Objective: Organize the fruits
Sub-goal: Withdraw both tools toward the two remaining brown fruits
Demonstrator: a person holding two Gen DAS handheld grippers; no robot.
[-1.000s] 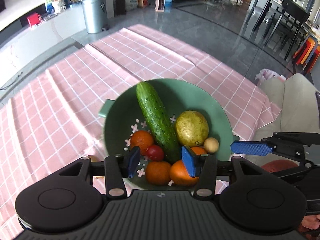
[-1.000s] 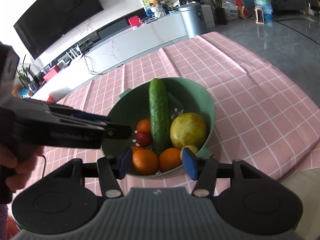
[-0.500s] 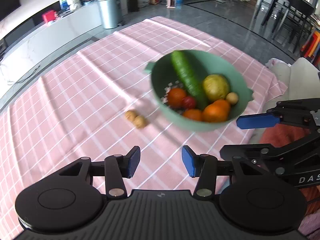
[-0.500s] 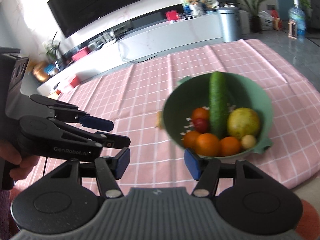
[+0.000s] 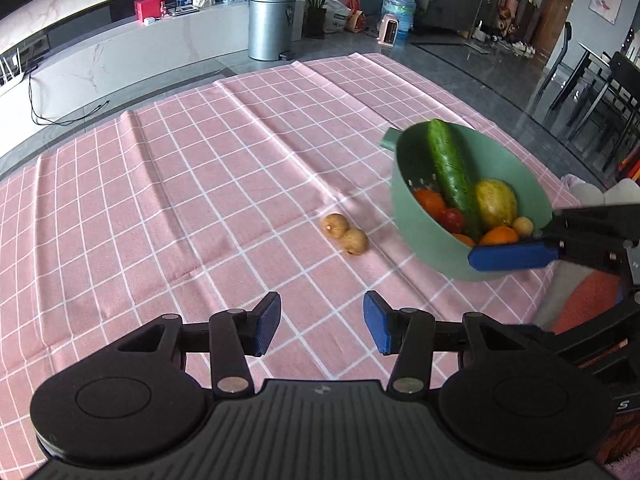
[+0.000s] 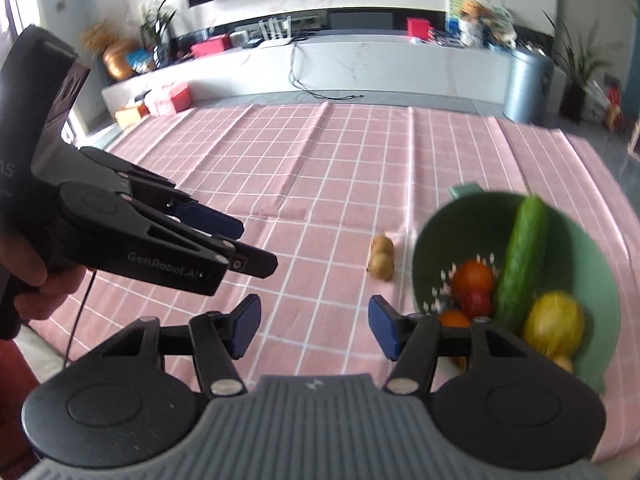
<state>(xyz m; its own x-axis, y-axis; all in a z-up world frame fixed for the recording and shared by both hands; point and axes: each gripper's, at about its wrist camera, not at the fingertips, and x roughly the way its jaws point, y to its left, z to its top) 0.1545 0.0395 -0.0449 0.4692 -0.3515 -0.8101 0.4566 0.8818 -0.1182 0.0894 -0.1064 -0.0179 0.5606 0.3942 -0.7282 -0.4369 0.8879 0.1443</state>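
Both the left gripper (image 5: 322, 322) and right gripper (image 6: 314, 326) hung apart and empty, apparently because two longans (image 5: 345, 234) lay beside the green colander (image 5: 424, 224).

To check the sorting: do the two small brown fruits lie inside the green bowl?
No, both small brown fruits lie on the pink tablecloth beside the green bowl.

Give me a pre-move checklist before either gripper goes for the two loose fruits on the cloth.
1. Left gripper open, holding nothing: ok.
2. Right gripper open, holding nothing: ok.
3. Two small brown fruits visible on the pink cloth, outside the green bowl: ok.
4. The fruits separated for a single grasp: not ok, they touch.
5. Bowl steady: cannot tell, right view is blurred.
6. Space in the bowl: ok, far side is bare.
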